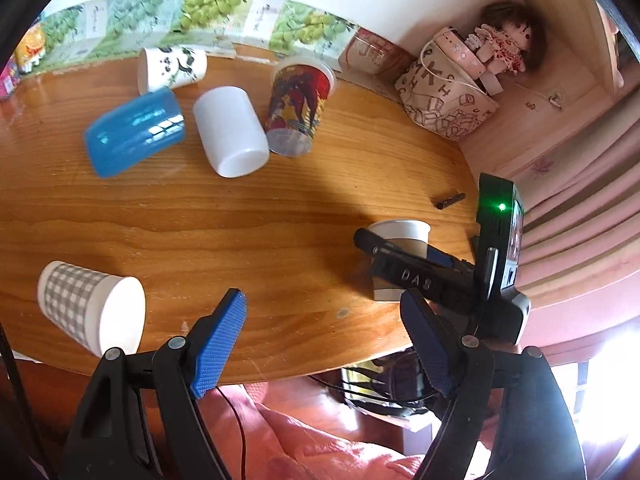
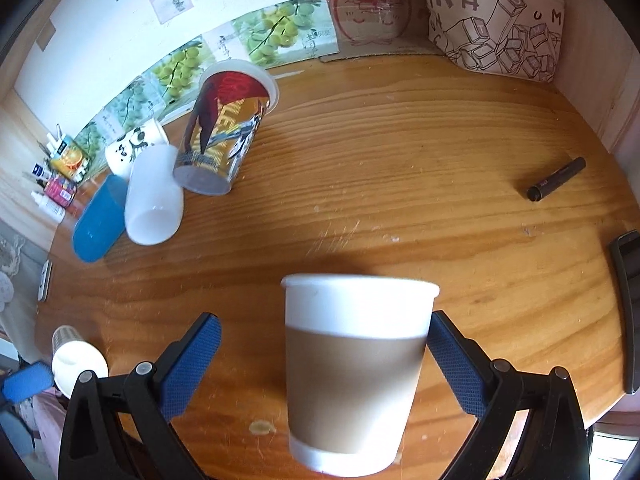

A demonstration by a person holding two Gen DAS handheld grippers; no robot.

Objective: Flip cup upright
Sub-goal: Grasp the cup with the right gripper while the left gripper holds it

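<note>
A white paper cup with a brown sleeve (image 2: 354, 372) stands upright on the wooden table (image 2: 400, 160), between the fingers of my right gripper (image 2: 324, 356). The jaws are open; the right pad is at the cup's side, the left pad stands well clear. In the left wrist view the same cup (image 1: 400, 236) is partly hidden behind the right gripper's body. My left gripper (image 1: 324, 324) is open and empty over the table's near edge. A grey-checked paper cup (image 1: 90, 306) lies on its side to its left.
Several cups lie tipped at the back: a blue one (image 1: 134, 132), a white one (image 1: 230, 130), a printed one (image 1: 298, 106) and a panda one (image 1: 172, 68). A printed pouch (image 1: 444, 96), a doll (image 1: 508, 38) and a dark marker (image 2: 556, 179) are at the right.
</note>
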